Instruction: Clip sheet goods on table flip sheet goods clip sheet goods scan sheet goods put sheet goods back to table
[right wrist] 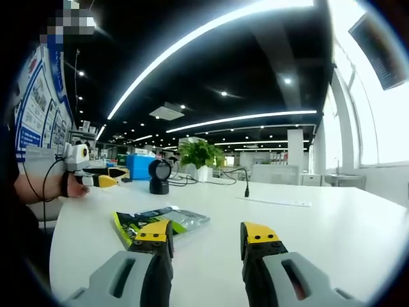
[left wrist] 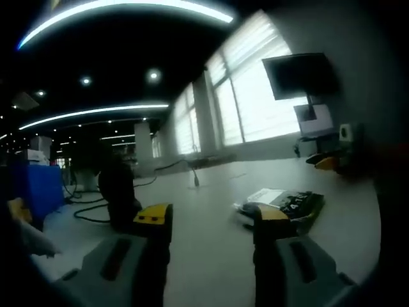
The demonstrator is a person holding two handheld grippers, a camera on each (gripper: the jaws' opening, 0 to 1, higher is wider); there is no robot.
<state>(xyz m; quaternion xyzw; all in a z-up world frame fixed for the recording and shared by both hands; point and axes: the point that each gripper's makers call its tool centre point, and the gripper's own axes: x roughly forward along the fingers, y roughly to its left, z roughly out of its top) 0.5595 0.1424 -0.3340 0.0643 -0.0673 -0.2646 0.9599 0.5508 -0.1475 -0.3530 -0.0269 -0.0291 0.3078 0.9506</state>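
On the bench lies a flat packet, untouched; both my fingers gape empty, and its thin edge could slip my right gripper.

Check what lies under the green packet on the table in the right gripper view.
The green packet lies flat on the white table. Only bare tabletop shows around it; anything beneath is covered. The right gripper is open, its left jaw tip overlapping the packet's near edge.

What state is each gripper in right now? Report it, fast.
Left gripper: open, holding nothing, above the table.
Right gripper: open, holding nothing; the packet lies on the table beside its jaw.
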